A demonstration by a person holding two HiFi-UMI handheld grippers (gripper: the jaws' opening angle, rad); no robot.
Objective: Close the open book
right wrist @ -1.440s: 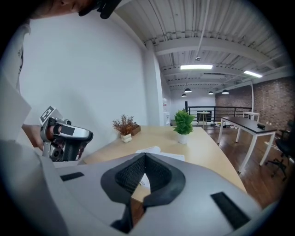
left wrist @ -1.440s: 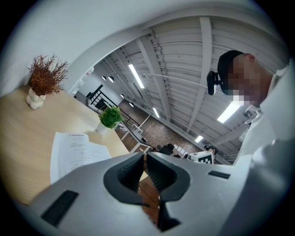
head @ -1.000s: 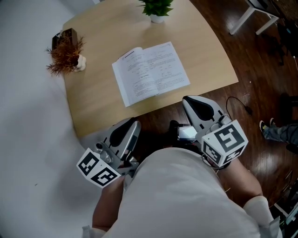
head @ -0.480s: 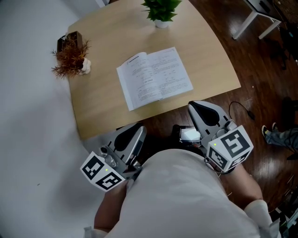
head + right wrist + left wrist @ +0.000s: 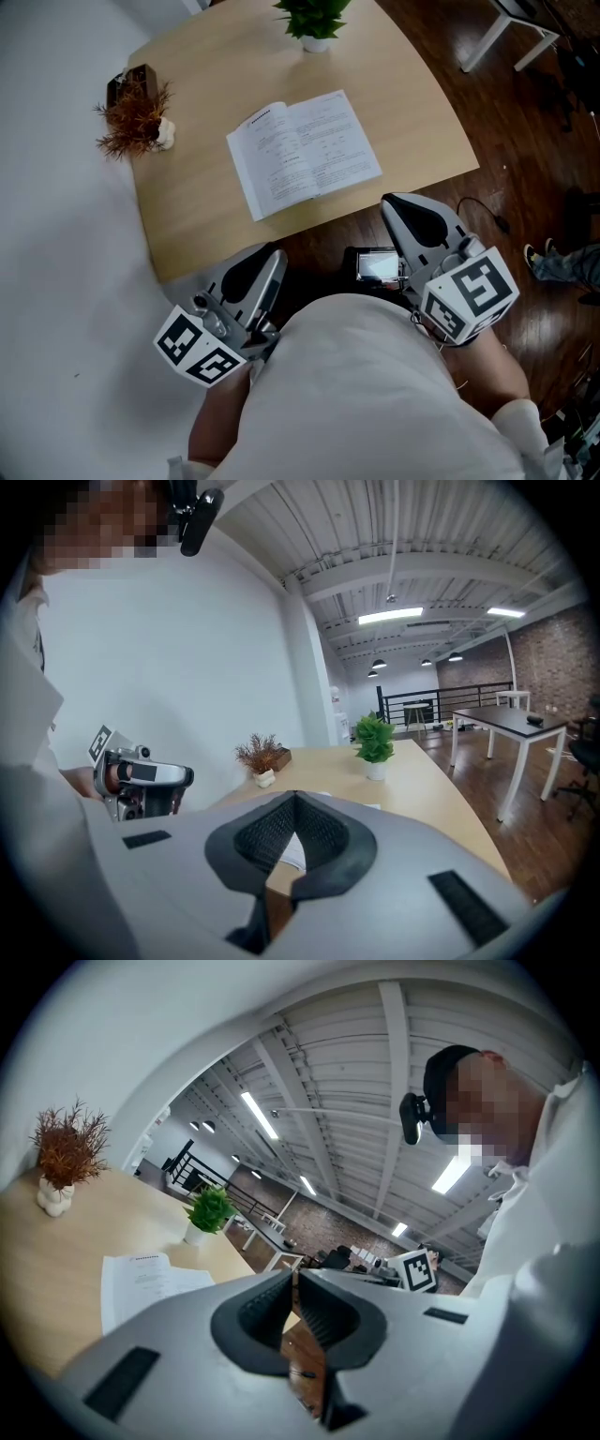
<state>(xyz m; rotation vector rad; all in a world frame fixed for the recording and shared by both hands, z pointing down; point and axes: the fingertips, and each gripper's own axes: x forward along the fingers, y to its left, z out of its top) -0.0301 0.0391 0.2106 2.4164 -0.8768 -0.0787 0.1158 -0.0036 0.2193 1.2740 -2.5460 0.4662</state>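
At the far left of the worktop [image 5: 187,216], a dried-plant ornament [image 5: 134,117] is sitting near the edge, well apart from the job at hand. Next comes my left tool [image 5: 265,258], which I am holding off the worktop, just short of its near edge. Its jaws are pressed together with nothing between them, and it is pointing almost level toward the worktop, with my forearm drawn in against my body.

The open book [image 5: 302,150] is lying flat in the middle of the worktop, pages up. Its spine is running away from me at a slight slant. Neither tool is touching it, so the closing is not yet begun. Lying this way, either half looks free to be swung over the other, and I judge the left-hand page to be the nearer one for my left tool.

Beyond the book, a small green potted plant [image 5: 312,19] is standing at the far edge, clear of any page's swing.

On the right, my right tool [image 5: 398,204] is also shut and empty, tipped somewhat downward and hanging over the dark wooden floor beside the worktop's near corner. I am carrying both tools low and close to my chest. Closed jaws seem suited to nudging under a cover rather than pinching it.
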